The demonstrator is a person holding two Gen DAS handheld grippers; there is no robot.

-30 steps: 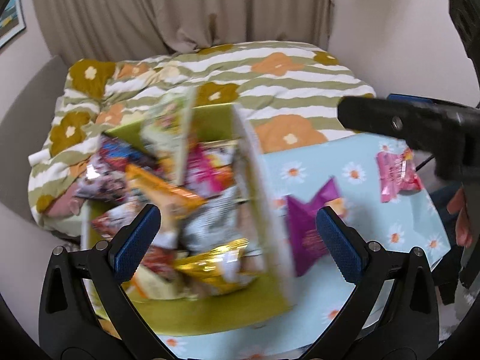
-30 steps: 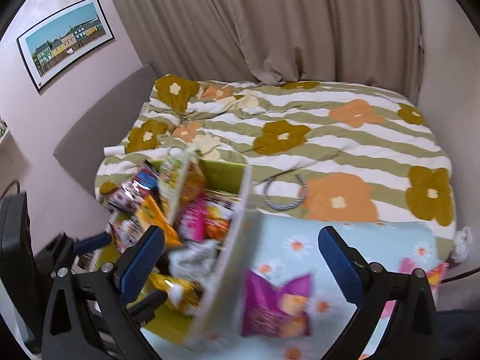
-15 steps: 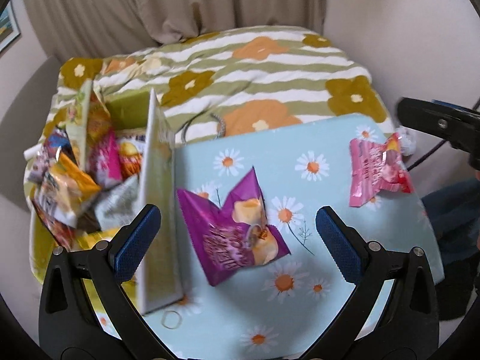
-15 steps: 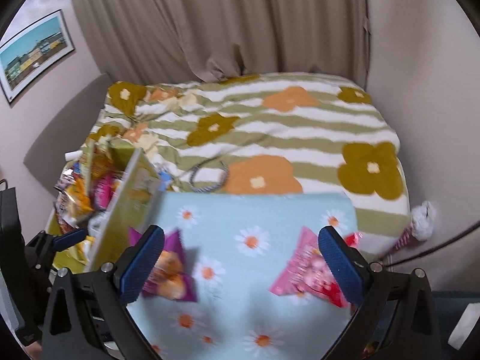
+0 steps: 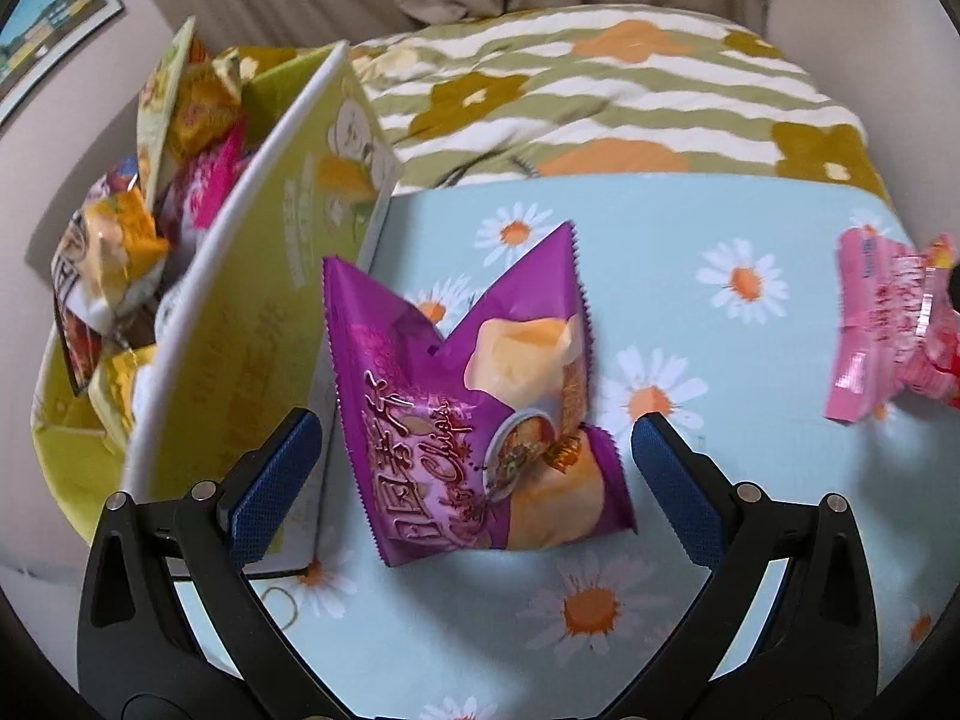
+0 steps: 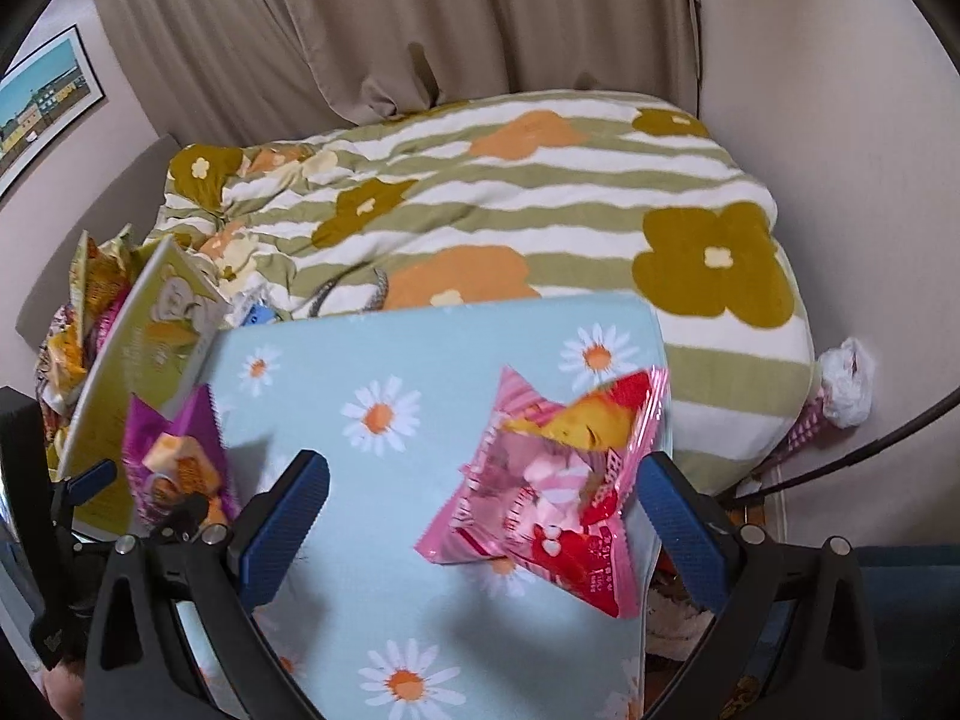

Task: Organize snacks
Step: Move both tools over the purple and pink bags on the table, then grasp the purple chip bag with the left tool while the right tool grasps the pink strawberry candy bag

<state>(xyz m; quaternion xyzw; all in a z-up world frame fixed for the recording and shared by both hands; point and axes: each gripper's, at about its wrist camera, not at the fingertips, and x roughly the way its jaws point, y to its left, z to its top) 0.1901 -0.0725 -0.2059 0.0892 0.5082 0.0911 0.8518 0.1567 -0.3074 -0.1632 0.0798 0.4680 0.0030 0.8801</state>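
Purple chip bag [image 5: 480,414] lies between the spread fingers of the left gripper [image 5: 474,480], near the table's [image 5: 750,480] left edge beside the snack box [image 5: 252,324]. Right gripper [image 6: 480,510], also spread, frames the pink packet [image 6: 552,492] at the right edge.

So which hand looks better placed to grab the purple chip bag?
Left. The purple chip bag sits right between the open left gripper; the right gripper, also open, frames the pink bag instead.
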